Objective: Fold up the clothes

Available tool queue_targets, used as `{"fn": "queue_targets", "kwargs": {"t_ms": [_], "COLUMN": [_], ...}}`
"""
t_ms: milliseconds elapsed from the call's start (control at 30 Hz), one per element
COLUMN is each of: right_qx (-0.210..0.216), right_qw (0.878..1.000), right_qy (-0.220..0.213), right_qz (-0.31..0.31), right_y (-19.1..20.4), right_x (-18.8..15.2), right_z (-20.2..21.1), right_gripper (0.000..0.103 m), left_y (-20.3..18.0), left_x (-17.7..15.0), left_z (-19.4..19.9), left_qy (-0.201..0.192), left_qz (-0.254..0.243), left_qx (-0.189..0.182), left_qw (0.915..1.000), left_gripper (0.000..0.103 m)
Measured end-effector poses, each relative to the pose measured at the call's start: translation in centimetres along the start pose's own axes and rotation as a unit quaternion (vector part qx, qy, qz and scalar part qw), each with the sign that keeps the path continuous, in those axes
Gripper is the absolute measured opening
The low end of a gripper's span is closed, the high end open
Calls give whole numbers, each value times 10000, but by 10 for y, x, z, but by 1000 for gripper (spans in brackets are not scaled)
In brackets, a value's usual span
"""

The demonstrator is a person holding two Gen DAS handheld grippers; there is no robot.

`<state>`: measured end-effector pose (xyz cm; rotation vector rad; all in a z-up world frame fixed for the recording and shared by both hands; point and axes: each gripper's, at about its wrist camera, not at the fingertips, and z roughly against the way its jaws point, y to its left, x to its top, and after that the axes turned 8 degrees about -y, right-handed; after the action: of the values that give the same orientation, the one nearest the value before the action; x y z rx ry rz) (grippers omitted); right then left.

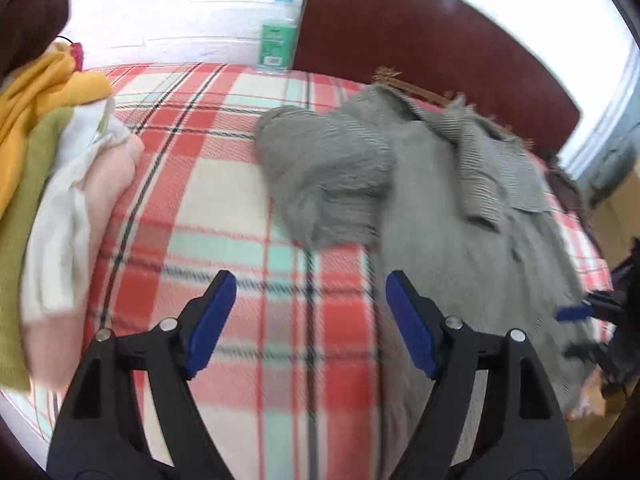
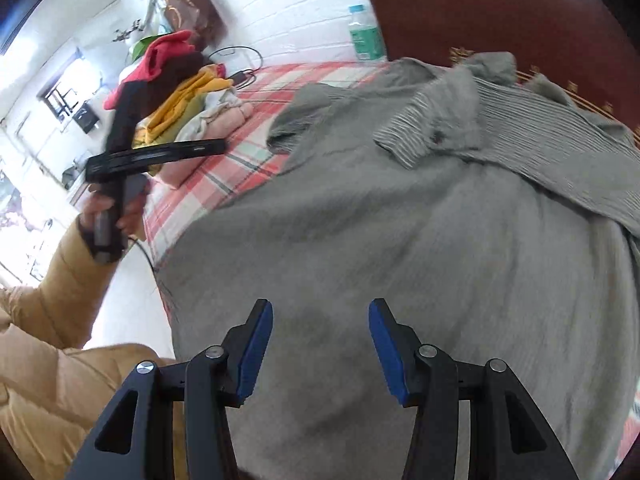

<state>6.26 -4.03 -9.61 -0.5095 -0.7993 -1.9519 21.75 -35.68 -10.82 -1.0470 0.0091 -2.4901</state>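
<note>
Garment under inspection: a grey collared shirt (image 2: pixel 400 240) lying spread on a bed with a red, cream and mint plaid cover (image 1: pixel 224 184). Its body lies mostly flat toward the near edge. One sleeve (image 1: pixel 324 184) is bunched into a rumpled lump on the plaid; the finely striped collar (image 2: pixel 436 128) is turned up against the dark red headboard (image 2: pixel 500 12).

Left gripper (image 1: pixel 310 320) stands wide open over bare plaid, just beside the shirt's side edge, with nothing between its blue pads. Right gripper (image 2: pixel 320 348) is also open, hovering above the lower body of the shirt; no cloth is seen pinched, though whether the tips brush the fabric cannot be told.

Handling judgement: the fabric looks thin, light and limp. It will likely drape and sag from any single hold and wrinkle readily, but carries little risk of damage. Sensible holds appear to be the side seam or hem corners, and the cuff end of the bunched sleeve, so that it can be drawn out straight before it is folded across the body.

A pile of other clothes (image 1: pixel 60 184) sits at the bed's far left, well apart from the shirt. A plastic bottle (image 1: pixel 278 36) stands by the wall.
</note>
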Motion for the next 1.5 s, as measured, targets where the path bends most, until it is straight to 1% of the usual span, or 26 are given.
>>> {"fn": "queue_targets", "kwargs": {"t_ms": [33,67,133,233,267,300,400,500,533,600,633,700,733,767,800,833,867,900,933,1000,1100,1167,1267,1367,1433,1500], "right_qx": [5,24,135,161,141,115,-11,8,12,19,29,45,59,79,84,89,101,115,119,128,156,170,198,184,166,140], "right_qw": [10000,10000,9999,9999,9999,9999,9996,9989,9987,9984,9983,9981,9980,9979,9978,9978,9977,9977,9976,9974,9971,9969,9967,9970,9971,9970], "right_qy": [-21,-48,-48,2,35,67,153,153,158,175,184,200,191,184,181,178,175,175,181,193,223,248,278,283,272,259], "right_qz": [11,12,-3,-15,-41,-78,-241,-434,-479,-538,-557,-588,-604,-616,-625,-633,-643,-650,-660,-680,-715,-728,-732,-694,-697,-717], "right_y": [3,7,11,13,12,11,4,-6,-8,-11,-12,-14,-14,-14,-15,-15,-16,-17,-17,-18,-18,-19,-18,-17,-17,-18], "right_x": [4,9,13,17,17,17,17,16,16,15,14,12,12,11,10,9,8,7,6,5,4,4,3,3,3,2], "right_z": [-5,-10,-16,-23,-25,-27,-31,-34,-35,-37,-38,-40,-41,-41,-41,-41,-40,-40,-41,-42,-46,-48,-52,-49,-48,-47], "right_gripper": [71,74,75,75,75,75,77,77,77,77,77,77,77,77,77,77,77,77,77,77,77,77,77,77,77,77], "left_y": [-2,-4,-8,-10,-10,-7,3,0,-9,-31,-42,-58,-60,-54,-45,-29,-9,10,24,41,49,44,31,15,11,3], "left_x": [4,7,9,9,11,13,28,48,54,59,60,55,51,48,47,47,48,46,41,29,12,8,13,26,33,44], "left_z": [-13,-25,-47,-60,-62,-62,-50,-27,-21,-17,-16,-21,-27,-33,-37,-40,-42,-45,-47,-46,-43,-42,-51,-62,-54,-39], "left_qy": [56,119,222,68,31,35,-285,-719,-867,-1163,-1310,-1461,-1407,-1259,-1062,-776,-452,-222,-111,-89,-73,-155,-201,-172,-319,-601], "left_qz": [-36,-79,-198,-297,-288,-237,-116,-493,-875,-1639,-2006,-2611,-2748,-2656,-2385,-1817,-1061,-452,-39,304,706,749,689,136,-178,-718], "left_qx": [43,77,146,241,284,340,574,1112,1502,2166,2464,3067,3275,3265,3059,2527,1775,1258,1008,931,446,338,209,754,1155,1841], "left_qw": [10000,9999,9995,9992,9992,9991,9979,9900,9810,9554,9391,9035,8930,8983,9156,9472,9773,9908,9948,9952,9965,9965,9972,9969,9926,9784], "left_gripper": [78,76,74,60,29,7,7,7,7,9,11,26,28,29,29,30,30,30,30,32,38,45,46,8,5,5]}}
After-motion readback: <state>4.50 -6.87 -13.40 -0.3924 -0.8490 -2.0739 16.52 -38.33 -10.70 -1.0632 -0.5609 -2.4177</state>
